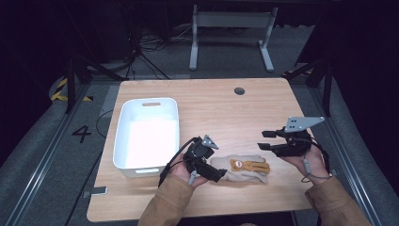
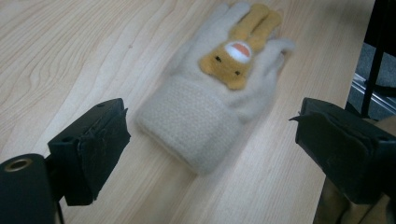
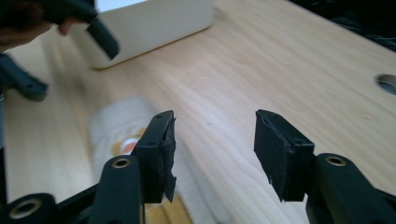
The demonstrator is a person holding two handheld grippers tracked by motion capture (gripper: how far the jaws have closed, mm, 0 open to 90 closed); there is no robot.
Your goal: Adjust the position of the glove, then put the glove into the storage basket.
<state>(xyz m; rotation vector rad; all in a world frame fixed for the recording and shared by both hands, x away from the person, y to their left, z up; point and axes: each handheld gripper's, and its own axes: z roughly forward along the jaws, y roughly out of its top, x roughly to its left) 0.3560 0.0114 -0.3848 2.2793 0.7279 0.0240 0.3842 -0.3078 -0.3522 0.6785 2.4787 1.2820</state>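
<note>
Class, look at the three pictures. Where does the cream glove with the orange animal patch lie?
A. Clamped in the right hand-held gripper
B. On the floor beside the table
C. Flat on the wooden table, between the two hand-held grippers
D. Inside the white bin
C: the glove lies flat on the table, beside the open left hand-held gripper and apart from the open right hand-held gripper; the white bin holds nothing.

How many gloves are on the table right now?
1. The glove lies flat near the table's front edge, between the two hands, right of the white bin.
</note>
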